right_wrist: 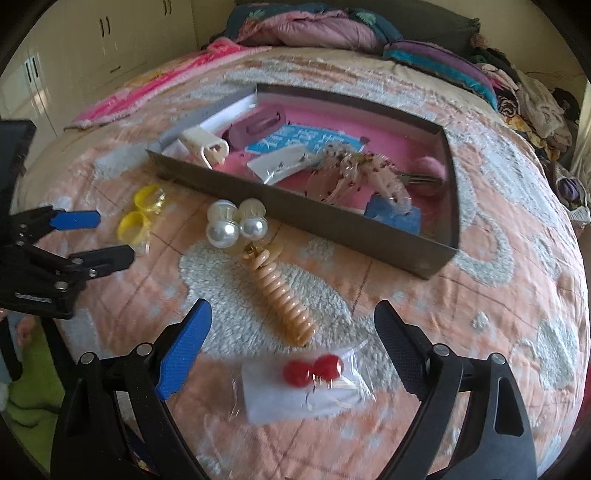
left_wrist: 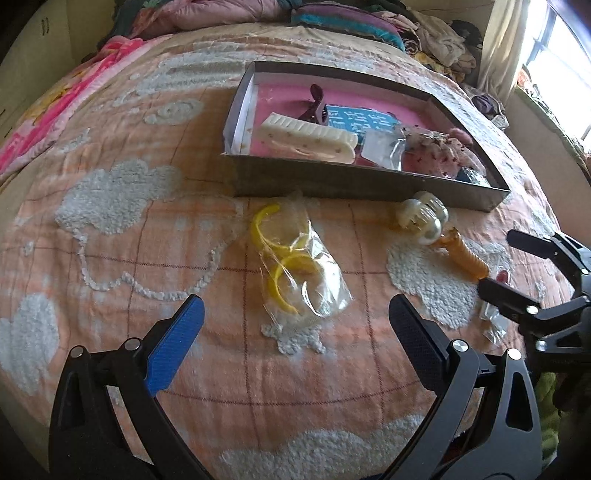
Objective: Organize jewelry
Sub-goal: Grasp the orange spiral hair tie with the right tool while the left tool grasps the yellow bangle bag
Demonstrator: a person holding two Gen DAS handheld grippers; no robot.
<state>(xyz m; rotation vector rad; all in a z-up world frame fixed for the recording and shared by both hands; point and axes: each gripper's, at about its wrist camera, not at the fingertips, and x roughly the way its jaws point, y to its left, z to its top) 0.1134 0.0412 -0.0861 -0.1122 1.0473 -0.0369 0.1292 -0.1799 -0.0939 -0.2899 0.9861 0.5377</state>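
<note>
A clear bag of yellow hoop earrings (left_wrist: 295, 273) lies on the bed just ahead of my open left gripper (left_wrist: 295, 314); it also shows in the right wrist view (right_wrist: 142, 214). A clear bag with red ball earrings (right_wrist: 314, 384) lies between the fingers of my open right gripper (right_wrist: 291, 321). A pearl hair clip (right_wrist: 236, 221) and an orange spiral hair tie (right_wrist: 284, 302) lie in front of the grey box (right_wrist: 295, 218), which has a pink lining and holds hair clips, a card and a bag. The box also shows in the left wrist view (left_wrist: 332, 184).
The peach bedspread with white cloud patches (left_wrist: 118, 195) covers the bed. Folded blankets and clothes (right_wrist: 314, 29) pile at the bed's far end. White cupboards (right_wrist: 66, 48) stand at the left. A window (left_wrist: 565, 55) is at the right.
</note>
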